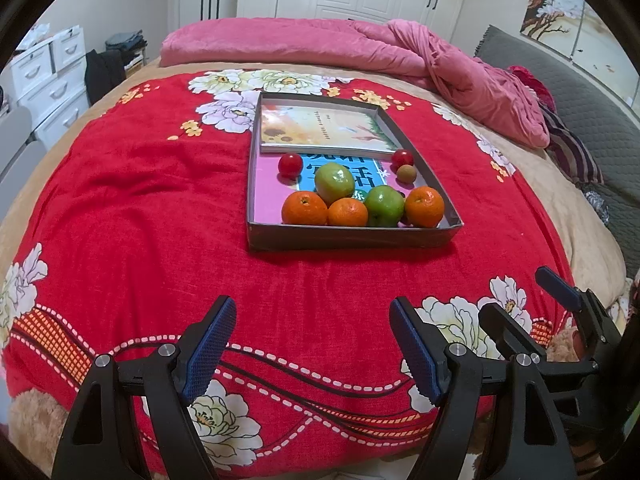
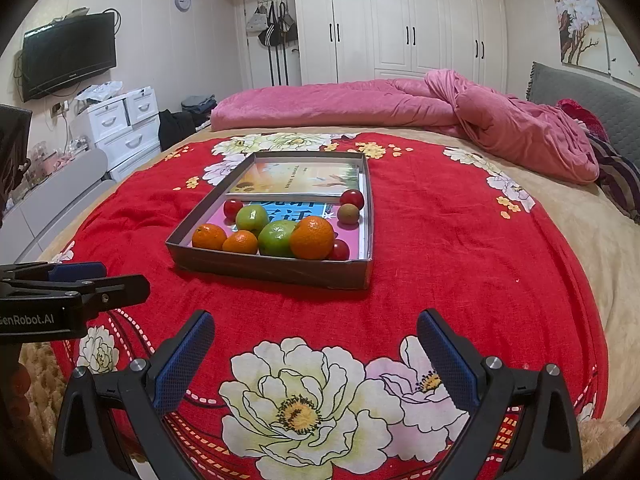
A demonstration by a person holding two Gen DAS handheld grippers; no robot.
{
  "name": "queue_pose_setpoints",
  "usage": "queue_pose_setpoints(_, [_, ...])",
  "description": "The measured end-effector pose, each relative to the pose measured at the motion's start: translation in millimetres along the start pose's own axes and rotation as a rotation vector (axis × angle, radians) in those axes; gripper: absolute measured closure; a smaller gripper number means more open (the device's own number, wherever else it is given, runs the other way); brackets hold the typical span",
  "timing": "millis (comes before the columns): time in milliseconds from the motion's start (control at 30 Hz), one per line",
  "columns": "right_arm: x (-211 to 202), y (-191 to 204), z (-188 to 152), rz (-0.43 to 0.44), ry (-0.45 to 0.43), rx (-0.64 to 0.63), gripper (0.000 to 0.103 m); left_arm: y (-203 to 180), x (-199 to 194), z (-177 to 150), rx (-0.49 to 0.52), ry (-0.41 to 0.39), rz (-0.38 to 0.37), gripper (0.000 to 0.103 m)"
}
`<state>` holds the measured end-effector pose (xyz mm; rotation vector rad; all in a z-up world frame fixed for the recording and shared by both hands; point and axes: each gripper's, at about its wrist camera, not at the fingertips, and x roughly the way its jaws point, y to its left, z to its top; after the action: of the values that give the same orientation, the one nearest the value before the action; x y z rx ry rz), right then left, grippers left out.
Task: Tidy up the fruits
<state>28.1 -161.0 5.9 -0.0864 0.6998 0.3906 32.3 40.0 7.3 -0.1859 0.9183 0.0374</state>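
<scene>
You hold both grippers low over the near part of the bed, and both look toward the tray. Your left gripper [image 1: 312,344] has its blue pads spread wide, and nothing is between them, only the red flowered blanket [image 1: 140,208] below. Your right gripper [image 2: 316,356] is also spread wide and carries nothing; in the left wrist view you see it just beside the left one, at the right edge. The grey cardboard tray [image 1: 348,236] lies on the blanket in the middle of the bed, well apart from both grippers. All the fruits are inside it, mostly in the near end. Three oranges [image 1: 304,208] stand along the near wall, and one green apple [image 1: 384,206] is between two of them. A second green apple [image 1: 334,182] sits just behind the row. Further back are two red tomatoes, one at the left [image 1: 290,165] and one at the right [image 1: 402,158], and a small brown fruit [image 1: 406,173] just beside the right one. In the right wrist view one more tomato [image 2: 339,250] shows in the near right corner, touching the biggest orange. Under the fruits lies a blue and pink book [image 1: 360,168], and another book [image 1: 320,128] fills the far end of the tray. A pink quilt [image 1: 320,44] is bundled at the far side of the bed.
</scene>
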Motion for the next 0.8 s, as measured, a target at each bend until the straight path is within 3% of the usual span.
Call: queue_pose_setpoints(800, [-0.4, -0.7, 0.2, 0.001, 0.002, 0.002, 0.001, 0.4, 0.5, 0.4, -0.002, 0.002, 0.003, 0.023])
